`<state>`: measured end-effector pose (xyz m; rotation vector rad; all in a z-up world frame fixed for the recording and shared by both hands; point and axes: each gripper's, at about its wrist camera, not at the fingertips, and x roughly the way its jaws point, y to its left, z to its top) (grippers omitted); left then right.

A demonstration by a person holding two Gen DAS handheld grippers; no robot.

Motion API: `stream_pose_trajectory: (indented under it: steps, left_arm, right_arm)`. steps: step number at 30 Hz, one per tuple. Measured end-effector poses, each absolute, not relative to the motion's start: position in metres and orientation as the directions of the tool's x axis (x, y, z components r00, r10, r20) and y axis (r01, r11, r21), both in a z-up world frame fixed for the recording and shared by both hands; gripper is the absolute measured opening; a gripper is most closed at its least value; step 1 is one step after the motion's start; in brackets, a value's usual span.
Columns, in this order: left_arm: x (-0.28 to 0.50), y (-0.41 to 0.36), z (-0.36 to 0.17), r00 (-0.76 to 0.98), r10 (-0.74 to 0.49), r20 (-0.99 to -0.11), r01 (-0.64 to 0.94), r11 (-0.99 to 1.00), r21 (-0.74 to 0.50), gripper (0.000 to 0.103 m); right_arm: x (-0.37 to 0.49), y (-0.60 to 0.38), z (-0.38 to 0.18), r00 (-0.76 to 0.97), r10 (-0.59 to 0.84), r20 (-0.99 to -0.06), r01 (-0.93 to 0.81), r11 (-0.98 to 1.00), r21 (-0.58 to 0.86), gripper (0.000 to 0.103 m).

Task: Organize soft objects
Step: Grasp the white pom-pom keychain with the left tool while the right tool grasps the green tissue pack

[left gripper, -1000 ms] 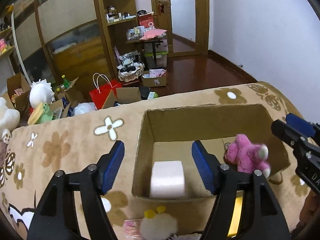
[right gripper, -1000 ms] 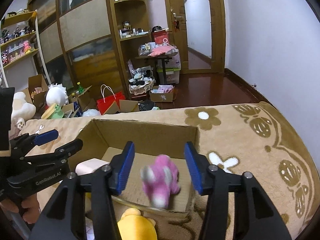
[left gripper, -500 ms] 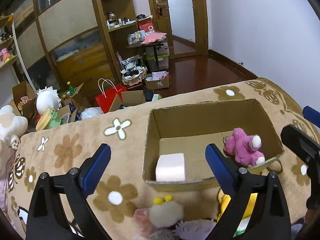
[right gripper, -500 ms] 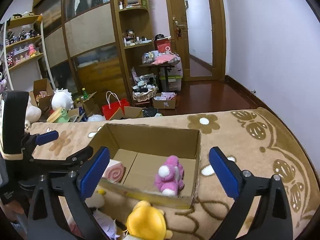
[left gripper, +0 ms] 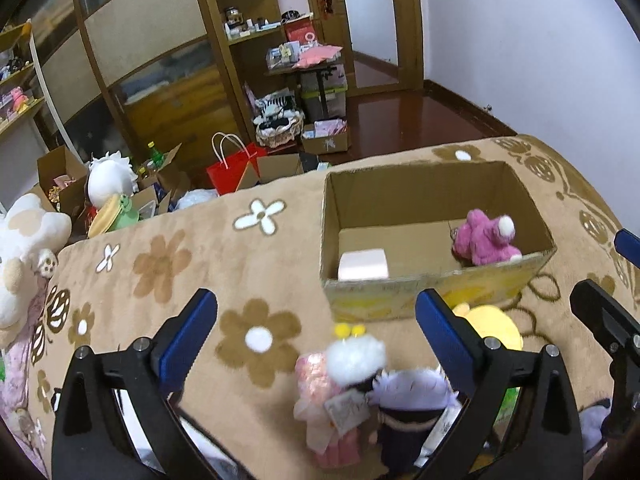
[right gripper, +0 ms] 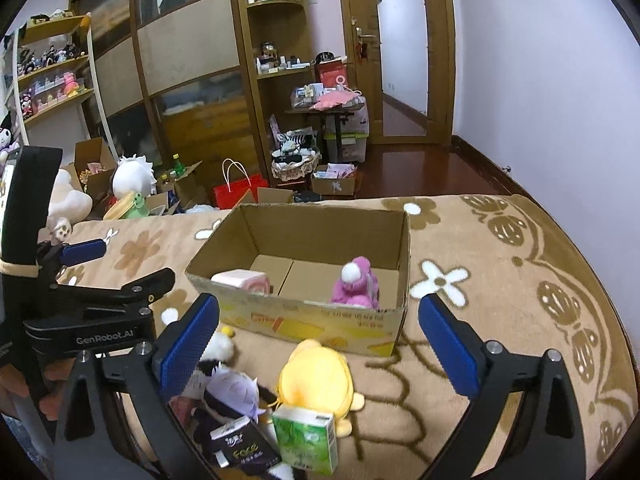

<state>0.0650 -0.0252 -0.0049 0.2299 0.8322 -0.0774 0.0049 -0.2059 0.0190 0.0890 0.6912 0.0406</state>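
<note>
Now, yellow plush (right gripper: 316, 376): it lies on the blanket (right gripper: 500, 320) just in front of the cardboard box (right gripper: 404, 248); you'd find it light and squashy, so pinch the round body.
Purple plush (left gripper: 412, 392): soft too; take the head.
Tissue pack (right gripper: 306, 438): crushable, grip gently.
In the box: pink plush (right gripper: 356, 284), pink roll (right gripper: 240, 280).
Left gripper (left gripper: 316, 336): spread wide, holding nothing.
Right gripper (right gripper: 320, 340): spread wide, holding nothing.

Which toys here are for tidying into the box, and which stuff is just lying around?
For the job: cardboard box, pink plush, yellow plush, purple-haired doll.

Just lying around: red bag, tissue pack, floor clutter.
</note>
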Motion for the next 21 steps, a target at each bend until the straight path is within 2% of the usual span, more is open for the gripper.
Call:
stream_pose_trajectory:
  steps: [14, 21]
  left_arm:
    - [0.059, -0.002, -0.032, 0.581, 0.063, -0.811, 0.109, 0.982, 0.155, 0.099]
    - [0.065, -0.005, -0.044, 0.54, 0.044, -0.841, 0.13, 0.982, 0.135, 0.099]
  right_arm:
    - [-0.014, -0.205, 0.0, 0.719, 0.07, -0.691, 0.034, 0.99, 0.136, 0.103]
    - [-0.008, -0.203, -0.017, 0.676, 0.075, -0.733, 0.043, 0.989, 0.14, 0.103]
